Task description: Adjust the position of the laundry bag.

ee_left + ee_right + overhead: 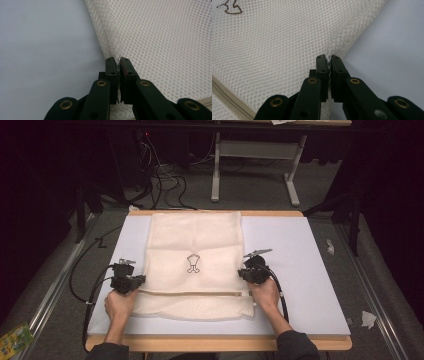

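A cream mesh laundry bag (195, 245) lies flat on the white table top (300, 270), with a small dark drawing (193, 263) at its middle and a tan zipper (195, 293) across its near part. My left gripper (141, 279) sits at the bag's left edge, shut on the mesh bag (162, 37); a pinch of netting shows between its pads (117, 61). My right gripper (241, 273) is at the bag's right edge, shut on the mesh bag (274, 45) the same way (328, 59). Each gripper is held by a hand.
The table has a wooden rim (215, 342) along the near side. Beyond the far edge stand a grey table frame (255, 165) and loose cables (165, 185) on the floor. Scraps of paper (368, 318) lie on the floor at right.
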`<state>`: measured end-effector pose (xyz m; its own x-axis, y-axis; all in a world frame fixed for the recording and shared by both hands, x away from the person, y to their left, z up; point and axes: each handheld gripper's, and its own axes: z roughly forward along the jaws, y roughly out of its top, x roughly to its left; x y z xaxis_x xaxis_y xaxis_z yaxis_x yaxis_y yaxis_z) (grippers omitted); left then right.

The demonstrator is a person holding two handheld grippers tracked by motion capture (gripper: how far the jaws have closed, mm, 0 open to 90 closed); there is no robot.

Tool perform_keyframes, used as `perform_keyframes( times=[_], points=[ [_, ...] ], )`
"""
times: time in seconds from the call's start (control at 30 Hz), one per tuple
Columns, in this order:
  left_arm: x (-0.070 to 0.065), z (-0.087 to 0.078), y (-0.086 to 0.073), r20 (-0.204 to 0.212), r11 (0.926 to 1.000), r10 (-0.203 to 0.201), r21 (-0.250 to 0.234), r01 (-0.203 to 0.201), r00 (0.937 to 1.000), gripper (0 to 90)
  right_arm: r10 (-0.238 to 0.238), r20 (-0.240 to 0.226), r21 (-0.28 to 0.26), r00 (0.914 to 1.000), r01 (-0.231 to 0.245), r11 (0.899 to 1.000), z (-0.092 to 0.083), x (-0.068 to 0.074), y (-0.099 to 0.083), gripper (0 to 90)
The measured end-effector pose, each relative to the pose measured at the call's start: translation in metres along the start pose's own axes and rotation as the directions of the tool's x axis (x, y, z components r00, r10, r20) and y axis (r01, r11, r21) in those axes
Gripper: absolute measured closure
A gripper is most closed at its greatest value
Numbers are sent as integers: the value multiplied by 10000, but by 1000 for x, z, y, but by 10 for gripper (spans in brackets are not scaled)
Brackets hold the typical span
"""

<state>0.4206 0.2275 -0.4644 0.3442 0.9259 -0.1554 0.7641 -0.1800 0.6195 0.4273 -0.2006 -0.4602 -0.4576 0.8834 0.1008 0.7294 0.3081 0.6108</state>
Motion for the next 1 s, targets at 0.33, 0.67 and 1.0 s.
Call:
perform_keyframes(
  times=[0.33,0.67,1.0],
  points=[
    [0,-4,3,410,9983,-343,-458,361,9986,875,-85,-37,-404,10000,83,9991,-9,-2,0,883],
    [-10,-6,8,706,9972,-170,-719,221,9974,875,22,27,-594,10000,-21,9982,-18,-10,-3,884],
    [-24,-3,14,1163,9952,-45,-969,159,9932,875,215,134,-683,9997,-205,9975,-31,-26,-12,883]
  ],
)
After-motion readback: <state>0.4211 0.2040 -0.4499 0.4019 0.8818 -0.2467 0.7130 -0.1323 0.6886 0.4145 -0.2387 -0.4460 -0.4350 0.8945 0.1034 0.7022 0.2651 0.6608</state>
